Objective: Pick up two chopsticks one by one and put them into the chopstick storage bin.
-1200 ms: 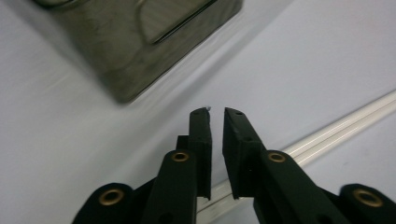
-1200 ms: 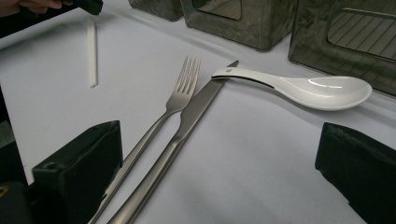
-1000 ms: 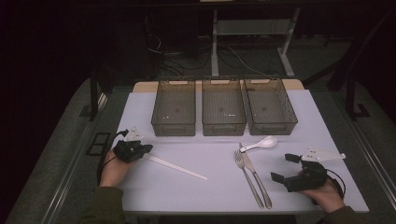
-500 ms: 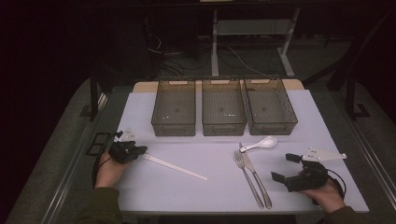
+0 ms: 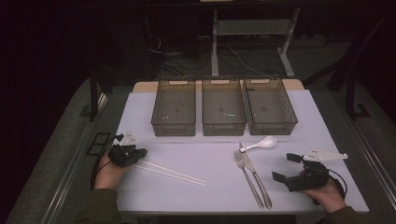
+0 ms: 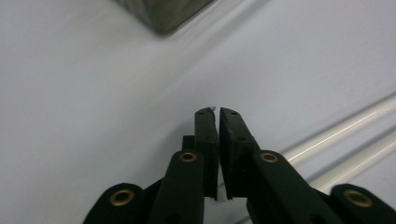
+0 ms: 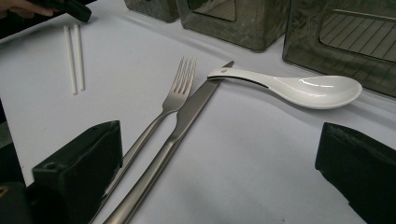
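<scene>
Two white chopsticks [image 5: 170, 171] lie side by side on the white table [image 5: 210, 154], left of centre. My left gripper [image 5: 140, 151] sits at their left end. In the left gripper view its jaws [image 6: 215, 111] have just been opening and stand only a crack apart with nothing between them; the chopsticks [image 6: 336, 135] lie just to their right. My right gripper [image 5: 286, 167] rests near the front right, wide open and empty [image 7: 219, 154]. Beyond it lie a steel fork [image 7: 175, 93], a knife [image 7: 187, 116] and a white soup spoon [image 7: 303, 88].
Three smoky plastic bins [image 5: 173, 107], [image 5: 223, 106], [image 5: 271, 105] stand in a row at the back of the table. The fork [image 5: 247, 175] and knife [image 5: 256, 177] lie close together, with the spoon [image 5: 261, 142] at their far end. The other hand's gripper [image 7: 70, 7] shows far off.
The left hand has eased slightly toward the near edge, and the chopsticks' left end has come down with it. The right hand has stayed still.
</scene>
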The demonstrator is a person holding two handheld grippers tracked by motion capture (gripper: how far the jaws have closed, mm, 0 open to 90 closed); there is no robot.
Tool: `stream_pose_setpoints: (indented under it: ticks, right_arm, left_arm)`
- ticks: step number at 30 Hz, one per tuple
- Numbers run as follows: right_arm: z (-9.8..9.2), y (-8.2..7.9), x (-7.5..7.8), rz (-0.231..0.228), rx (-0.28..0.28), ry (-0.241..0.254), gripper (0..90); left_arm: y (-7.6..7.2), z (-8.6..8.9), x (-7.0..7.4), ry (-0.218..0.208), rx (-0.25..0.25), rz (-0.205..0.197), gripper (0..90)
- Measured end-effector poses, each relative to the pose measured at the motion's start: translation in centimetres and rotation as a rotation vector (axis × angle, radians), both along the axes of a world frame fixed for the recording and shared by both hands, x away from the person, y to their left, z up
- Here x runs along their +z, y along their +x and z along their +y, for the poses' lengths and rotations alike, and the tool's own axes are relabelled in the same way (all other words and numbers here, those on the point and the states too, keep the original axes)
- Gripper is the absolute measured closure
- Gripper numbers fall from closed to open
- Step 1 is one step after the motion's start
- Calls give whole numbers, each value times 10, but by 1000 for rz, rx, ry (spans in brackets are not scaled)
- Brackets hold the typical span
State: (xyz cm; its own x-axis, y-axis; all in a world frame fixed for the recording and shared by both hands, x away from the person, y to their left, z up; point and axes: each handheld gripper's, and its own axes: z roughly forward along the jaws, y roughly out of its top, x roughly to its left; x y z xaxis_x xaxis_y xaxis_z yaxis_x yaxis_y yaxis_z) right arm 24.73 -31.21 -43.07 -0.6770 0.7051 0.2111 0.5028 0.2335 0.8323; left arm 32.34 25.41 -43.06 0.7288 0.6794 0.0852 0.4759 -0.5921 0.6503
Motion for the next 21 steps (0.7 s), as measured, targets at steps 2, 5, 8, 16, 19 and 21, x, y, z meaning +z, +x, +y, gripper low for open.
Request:
stream_pose_setpoints:
  ticks: [2,5,8,16,19,21]
  right_arm:
    - [0,0,0,0,0,0,9]
    - [0,0,0,0,1,-1,9]
    - [0,0,0,1,1,-2,9]
    - [0,0,0,2,1,-2,9]
    - [0,0,0,3,3,-2,9]
    - [0,0,0,3,2,-2,9]
  left_arm:
    - [-3,-8,2,-1,-38,-5,768]
    - [-9,-23,5,3,-94,-1,713]
    - [-13,-39,9,-25,-159,-5,661]
    - [-26,-89,21,-164,-330,28,606]
    - [-30,-105,23,-209,-377,42,601]
    - [-31,-115,23,-234,-411,59,606]
